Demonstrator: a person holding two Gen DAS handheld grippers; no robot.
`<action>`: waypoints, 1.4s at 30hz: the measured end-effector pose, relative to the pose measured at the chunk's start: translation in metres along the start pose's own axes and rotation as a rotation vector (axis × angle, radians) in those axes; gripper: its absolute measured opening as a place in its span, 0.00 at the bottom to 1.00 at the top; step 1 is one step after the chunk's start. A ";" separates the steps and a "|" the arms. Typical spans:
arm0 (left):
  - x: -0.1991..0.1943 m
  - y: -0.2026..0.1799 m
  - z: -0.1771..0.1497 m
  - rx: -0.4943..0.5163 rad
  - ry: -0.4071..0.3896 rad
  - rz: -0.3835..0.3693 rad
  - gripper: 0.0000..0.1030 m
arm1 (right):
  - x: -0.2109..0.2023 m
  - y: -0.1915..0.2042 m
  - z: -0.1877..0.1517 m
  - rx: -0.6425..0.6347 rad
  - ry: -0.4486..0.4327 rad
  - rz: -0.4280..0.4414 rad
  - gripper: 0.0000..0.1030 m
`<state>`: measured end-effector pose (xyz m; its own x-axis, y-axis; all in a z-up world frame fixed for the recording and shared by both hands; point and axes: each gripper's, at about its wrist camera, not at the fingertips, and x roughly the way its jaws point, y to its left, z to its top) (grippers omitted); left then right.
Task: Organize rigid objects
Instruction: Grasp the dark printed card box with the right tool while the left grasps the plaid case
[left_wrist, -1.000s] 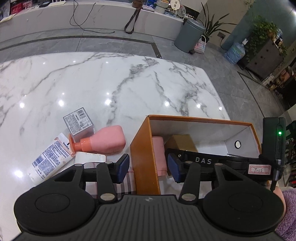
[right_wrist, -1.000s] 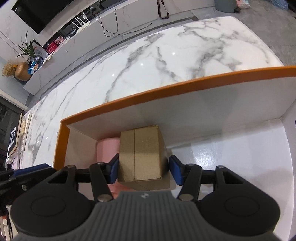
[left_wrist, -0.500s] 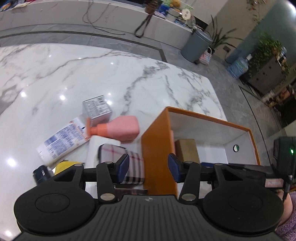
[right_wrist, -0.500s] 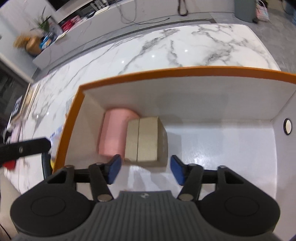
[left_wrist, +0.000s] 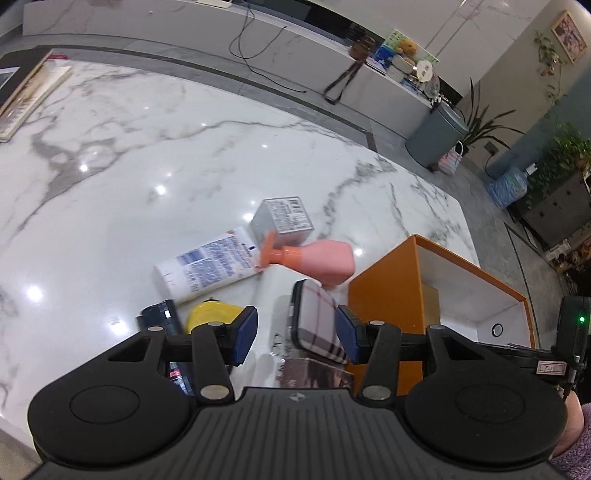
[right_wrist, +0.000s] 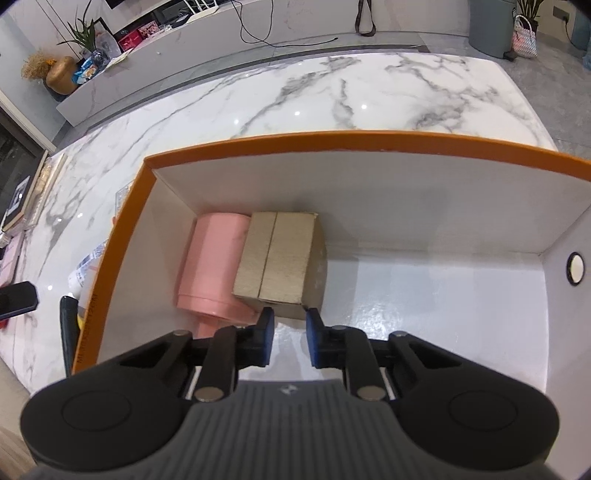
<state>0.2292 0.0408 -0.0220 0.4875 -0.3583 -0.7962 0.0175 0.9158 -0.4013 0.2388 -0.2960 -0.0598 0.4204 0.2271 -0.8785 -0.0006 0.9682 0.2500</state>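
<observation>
An orange box (left_wrist: 388, 295) with a white inside stands on the marble table; it also shows in the right wrist view (right_wrist: 332, 142). A brown carton (right_wrist: 277, 262) and a pink container (right_wrist: 210, 266) lie inside it. My right gripper (right_wrist: 287, 328) hangs above the box floor, jaws narrowed to a small empty gap. My left gripper (left_wrist: 295, 332) is open over a plaid case (left_wrist: 317, 321) that lies on a white box (left_wrist: 280, 291). Left of the orange box lie a pink bottle (left_wrist: 321, 258), a white tube (left_wrist: 207, 266), a grey carton (left_wrist: 284, 219), a yellow object (left_wrist: 210, 317) and a dark object (left_wrist: 159, 317).
A framed picture (left_wrist: 26, 88) lies at the table's far left edge. A shiny silver box (left_wrist: 314, 373) sits just under the left gripper. A grey bin (left_wrist: 436, 136) and plants stand on the floor beyond the table.
My right gripper let go of the brown carton, pulled back above the box, and its jaws narrowed. My left gripper moved left and back, from the box wall to over the plaid case.
</observation>
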 end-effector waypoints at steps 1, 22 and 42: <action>-0.003 0.003 -0.001 -0.003 -0.003 0.003 0.55 | -0.002 0.001 -0.001 0.002 -0.001 -0.006 0.17; -0.001 0.024 -0.036 0.053 0.058 -0.113 0.55 | -0.035 0.177 -0.030 -0.603 -0.060 0.007 0.18; 0.016 0.047 -0.039 0.018 0.153 -0.027 0.52 | 0.043 0.212 -0.076 -1.071 0.229 -0.170 0.60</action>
<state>0.2036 0.0707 -0.0713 0.3479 -0.4048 -0.8456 0.0449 0.9081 -0.4162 0.1874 -0.0726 -0.0753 0.3118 -0.0105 -0.9501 -0.7898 0.5530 -0.2653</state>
